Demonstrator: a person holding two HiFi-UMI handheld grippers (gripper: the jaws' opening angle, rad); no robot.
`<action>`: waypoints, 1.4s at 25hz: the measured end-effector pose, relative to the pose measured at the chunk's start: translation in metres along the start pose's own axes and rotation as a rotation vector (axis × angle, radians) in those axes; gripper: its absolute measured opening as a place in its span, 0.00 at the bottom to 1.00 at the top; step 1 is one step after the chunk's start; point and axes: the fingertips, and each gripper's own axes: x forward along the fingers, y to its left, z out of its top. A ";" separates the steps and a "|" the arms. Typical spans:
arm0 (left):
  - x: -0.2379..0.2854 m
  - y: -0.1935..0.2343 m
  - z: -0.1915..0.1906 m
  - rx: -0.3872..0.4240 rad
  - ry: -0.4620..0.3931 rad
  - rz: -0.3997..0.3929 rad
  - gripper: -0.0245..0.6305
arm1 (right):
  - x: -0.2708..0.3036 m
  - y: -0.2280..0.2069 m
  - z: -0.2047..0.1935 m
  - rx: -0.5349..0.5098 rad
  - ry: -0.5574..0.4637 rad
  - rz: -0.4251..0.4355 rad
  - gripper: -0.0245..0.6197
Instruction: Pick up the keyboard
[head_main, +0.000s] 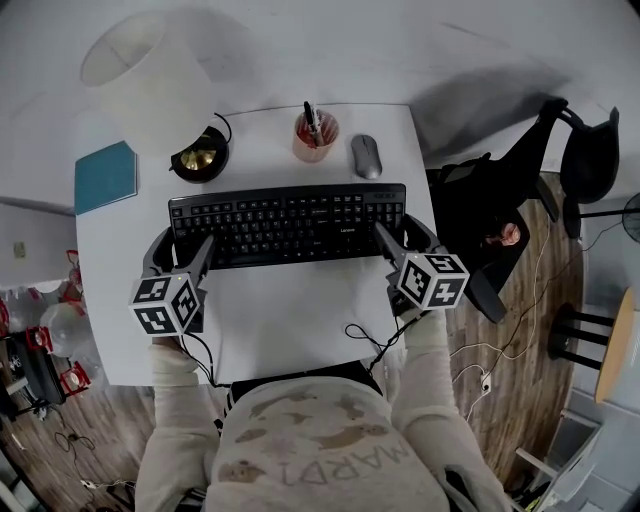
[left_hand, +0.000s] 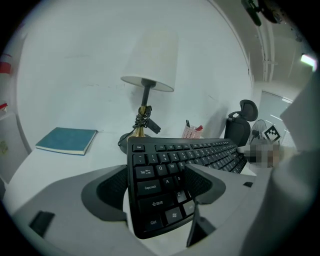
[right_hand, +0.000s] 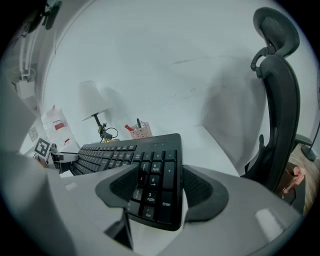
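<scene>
The head camera is looking steeply down on the white square table (head_main: 300, 320). The left gripper (head_main: 182, 250) and right gripper (head_main: 405, 240) cameras are sitting close, facing each other along the flat black plastic keyboard (head_main: 288, 225) that all three are seeing.

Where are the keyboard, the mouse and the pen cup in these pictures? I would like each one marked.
keyboard (head_main: 288, 222), head view, on the middle rows of keys.
mouse (head_main: 367, 156), head view, on the middle of its grey back.
pen cup (head_main: 312, 152), head view, on its near wall.
</scene>
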 end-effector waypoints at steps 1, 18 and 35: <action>-0.006 -0.002 0.002 0.002 -0.016 0.004 0.58 | -0.004 0.002 0.004 -0.011 -0.015 0.003 0.49; -0.101 -0.025 0.033 0.017 -0.215 0.079 0.58 | -0.074 0.044 0.053 -0.139 -0.223 0.072 0.49; -0.175 -0.046 0.076 0.070 -0.386 0.132 0.58 | -0.130 0.075 0.102 -0.207 -0.386 0.132 0.49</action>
